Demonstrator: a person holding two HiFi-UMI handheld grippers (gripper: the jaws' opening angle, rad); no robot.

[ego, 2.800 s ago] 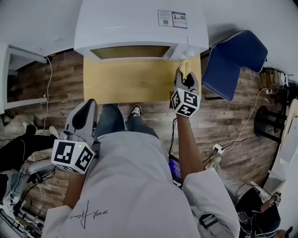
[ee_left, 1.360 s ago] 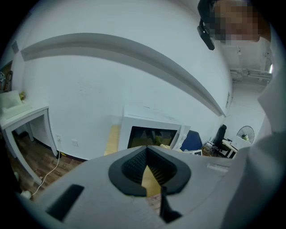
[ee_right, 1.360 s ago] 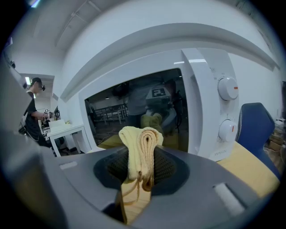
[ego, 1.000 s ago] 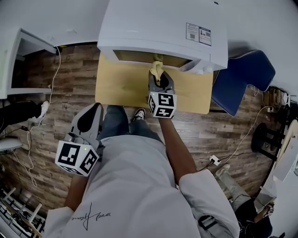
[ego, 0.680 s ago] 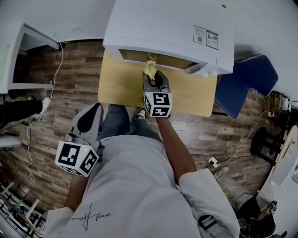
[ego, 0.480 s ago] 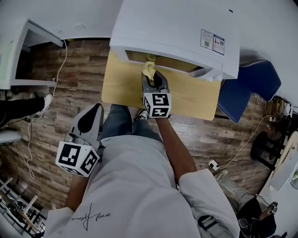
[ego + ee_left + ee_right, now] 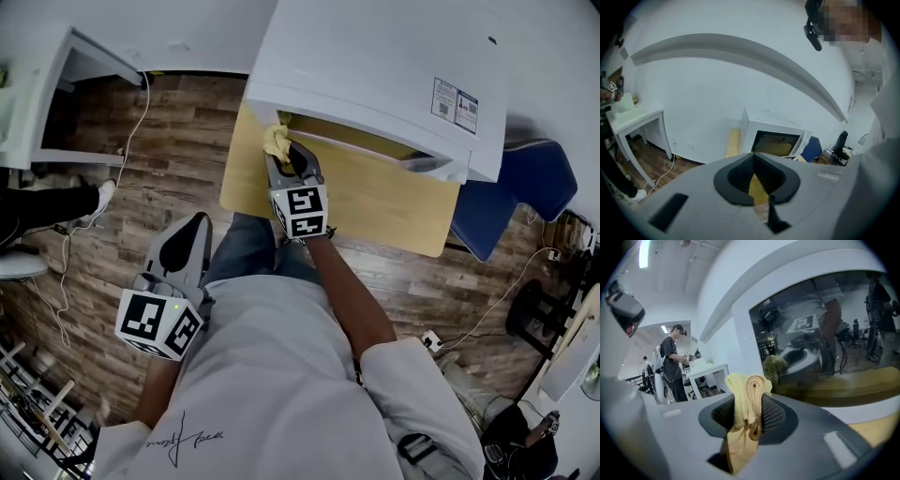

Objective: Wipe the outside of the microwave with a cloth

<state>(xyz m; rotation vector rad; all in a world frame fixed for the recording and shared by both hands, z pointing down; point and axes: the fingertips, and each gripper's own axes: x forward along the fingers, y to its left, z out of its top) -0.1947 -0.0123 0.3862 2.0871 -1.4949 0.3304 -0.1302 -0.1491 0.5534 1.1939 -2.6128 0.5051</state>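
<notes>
From the head view: white microwave [image 7: 375,66] on a yellow table [image 7: 375,202], front face turned toward the person. Right gripper [image 7: 286,157] stretched forward, clamped on a bunched yellow cloth [image 7: 276,142]. Cloth set at the left end of the microwave's front, at the lower corner by the door glass, apparently touching. Left gripper [image 7: 187,234] low at the person's side over the wood floor [image 7: 178,159], well apart from microwave and table.

From the left gripper view: left gripper [image 7: 754,176] with jaws drawn together at the tips, nothing held, only a thin wedge of table colour showing through. Microwave [image 7: 776,140] well ahead and small, table [image 7: 734,143] just beside its left flank. Plainly the idle side.

From the right gripper view: right gripper [image 7: 750,413] closed tight on the cloth [image 7: 747,394], a rolled wad standing proud of the jaws. Dark door glass [image 7: 834,333] filling the right of the view, white frame of the microwave [image 7: 740,319] up the left. Cloth's own reflection just beyond the wad, so very near the glass; actual contact not certain here.

Judged for the next stroke: front face running long left to right, nearly all of it lying to the right of the cloth. Calls for a sweep rightward along that axis, done by the right gripper as much the nearer one.
</notes>
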